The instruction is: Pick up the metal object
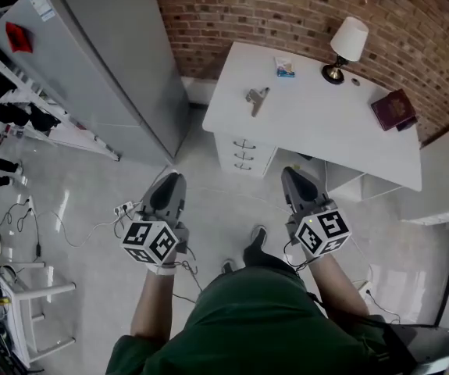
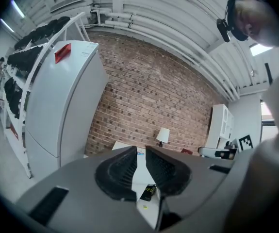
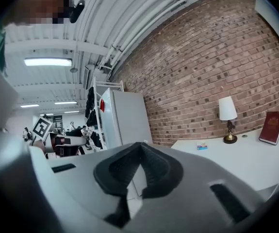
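The metal object (image 1: 257, 98), a small grey angled piece, lies on the white desk (image 1: 326, 131) near its left end. Both grippers hang low in front of me, well short of the desk and over the floor. My left gripper (image 1: 173, 176) has its jaws a little apart with nothing between them; in the left gripper view (image 2: 140, 152) a strip of the desk shows through the gap. My right gripper (image 1: 293, 172) is shut and empty, its pads meeting at the tips (image 3: 140, 145). Neither gripper view shows the metal object.
On the desk stand a lamp (image 1: 344, 47), a small blue-white box (image 1: 285, 67) and a dark red book (image 1: 393, 108). A tall grey fridge (image 1: 99, 61) stands left of the desk. Cables and a power strip (image 1: 122, 208) lie on the floor at left. A brick wall backs the desk.
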`<state>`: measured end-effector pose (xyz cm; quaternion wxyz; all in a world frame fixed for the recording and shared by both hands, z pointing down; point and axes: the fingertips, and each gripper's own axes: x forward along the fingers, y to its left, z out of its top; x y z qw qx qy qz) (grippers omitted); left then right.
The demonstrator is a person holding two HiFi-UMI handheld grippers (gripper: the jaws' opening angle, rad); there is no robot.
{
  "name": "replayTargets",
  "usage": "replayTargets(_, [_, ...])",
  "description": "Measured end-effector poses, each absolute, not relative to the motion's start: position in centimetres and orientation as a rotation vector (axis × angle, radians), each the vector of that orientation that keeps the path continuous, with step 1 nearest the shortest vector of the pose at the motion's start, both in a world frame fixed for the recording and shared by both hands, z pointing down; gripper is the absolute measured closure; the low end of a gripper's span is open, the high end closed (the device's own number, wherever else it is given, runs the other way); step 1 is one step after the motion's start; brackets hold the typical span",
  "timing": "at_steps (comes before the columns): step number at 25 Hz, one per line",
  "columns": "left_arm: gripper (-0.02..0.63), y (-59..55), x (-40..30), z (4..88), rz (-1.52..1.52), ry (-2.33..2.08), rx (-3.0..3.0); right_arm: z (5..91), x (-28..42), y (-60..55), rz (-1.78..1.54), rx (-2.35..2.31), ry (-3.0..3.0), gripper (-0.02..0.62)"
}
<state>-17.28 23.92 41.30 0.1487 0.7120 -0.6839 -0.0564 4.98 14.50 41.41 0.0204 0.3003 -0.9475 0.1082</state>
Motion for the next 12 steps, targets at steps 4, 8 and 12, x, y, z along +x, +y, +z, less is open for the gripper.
replayTargets(4, [0.557,19.4,-16.9,40.3,-0.174,-1.971,2.065,41.2,4.3,9.6,0.334,0.889,-2.956,0.592])
replayTargets(8, [0.588,15.4,-14.7,39.3,-0.161,-1.944,2.173,41.2,4.7,5.2,0.268,0.876,-2.955,0.592])
replayTargets(12, [0.598,12.5,-12.8,39.5,-0.056,-1.946,2.240,41.8,5.2,2.1,0.286,0.869,-2.950,0.592])
